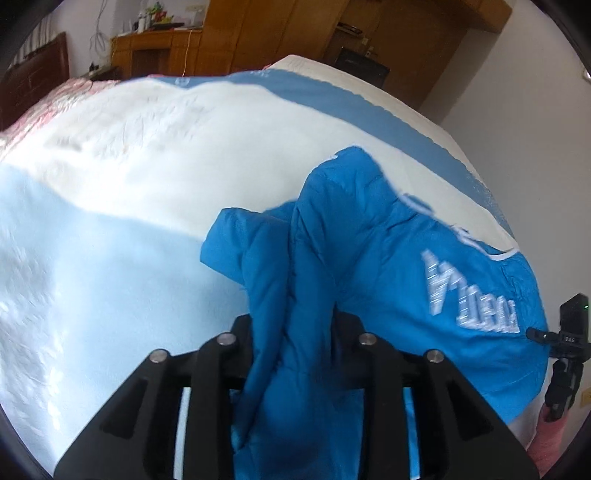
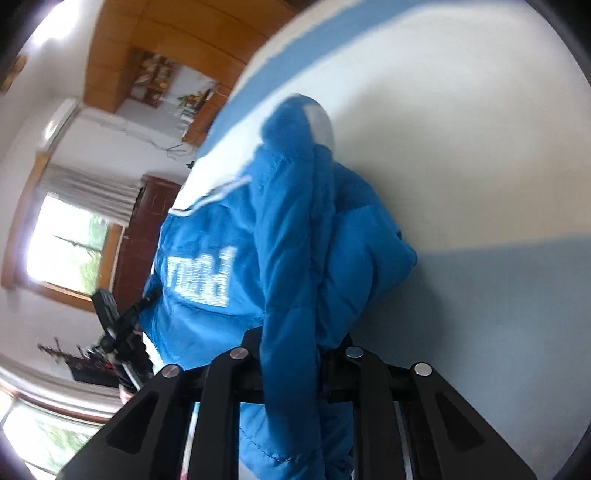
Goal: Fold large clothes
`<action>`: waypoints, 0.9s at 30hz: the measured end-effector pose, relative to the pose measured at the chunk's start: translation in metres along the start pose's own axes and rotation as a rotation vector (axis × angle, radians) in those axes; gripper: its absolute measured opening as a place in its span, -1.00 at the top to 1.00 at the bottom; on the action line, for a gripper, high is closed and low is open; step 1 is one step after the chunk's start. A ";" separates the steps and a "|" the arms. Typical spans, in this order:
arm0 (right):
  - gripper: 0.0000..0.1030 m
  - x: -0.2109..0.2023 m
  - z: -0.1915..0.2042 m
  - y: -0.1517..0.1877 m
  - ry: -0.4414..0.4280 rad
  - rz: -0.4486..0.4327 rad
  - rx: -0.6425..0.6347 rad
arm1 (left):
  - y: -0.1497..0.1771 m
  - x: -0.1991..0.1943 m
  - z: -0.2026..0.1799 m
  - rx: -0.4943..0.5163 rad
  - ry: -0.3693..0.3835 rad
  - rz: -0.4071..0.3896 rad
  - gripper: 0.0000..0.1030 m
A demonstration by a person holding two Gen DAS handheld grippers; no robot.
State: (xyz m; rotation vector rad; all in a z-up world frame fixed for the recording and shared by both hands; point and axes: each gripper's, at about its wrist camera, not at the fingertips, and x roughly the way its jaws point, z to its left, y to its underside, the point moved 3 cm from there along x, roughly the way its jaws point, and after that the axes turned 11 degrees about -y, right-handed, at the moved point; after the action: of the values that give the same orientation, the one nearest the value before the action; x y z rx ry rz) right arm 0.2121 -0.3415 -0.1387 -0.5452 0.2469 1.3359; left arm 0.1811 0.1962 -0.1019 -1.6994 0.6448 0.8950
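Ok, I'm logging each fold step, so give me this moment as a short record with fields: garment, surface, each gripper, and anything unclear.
garment: blue padded jacket with white lettering, bunched up
surface: bed with a white and pale blue cover
left gripper: shut on a fold of the jacket
right gripper: shut on a fold of the jacket
background: wooden cabinets, window
unclear: lettering too blurred to read; which part of the jacket each gripper holds
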 end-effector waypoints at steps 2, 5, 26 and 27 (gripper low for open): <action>0.59 0.003 -0.011 0.000 -0.055 -0.012 0.022 | 0.004 0.006 0.003 0.005 0.001 -0.018 0.35; 0.55 0.002 -0.025 0.006 -0.096 -0.029 0.028 | 0.011 0.012 0.005 -0.012 0.003 -0.034 0.30; 0.59 -0.047 0.095 0.063 0.408 -0.180 -0.396 | 0.043 -0.090 -0.024 -0.002 -0.199 -0.184 0.13; 0.61 -0.045 0.102 0.069 0.415 -0.174 -0.418 | 0.049 -0.095 -0.028 -0.004 -0.200 -0.180 0.12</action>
State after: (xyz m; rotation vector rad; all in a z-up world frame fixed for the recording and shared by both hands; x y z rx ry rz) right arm 0.1211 -0.3188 -0.0466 -1.1742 0.2525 1.0971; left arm 0.0956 0.1539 -0.0469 -1.6175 0.3506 0.9223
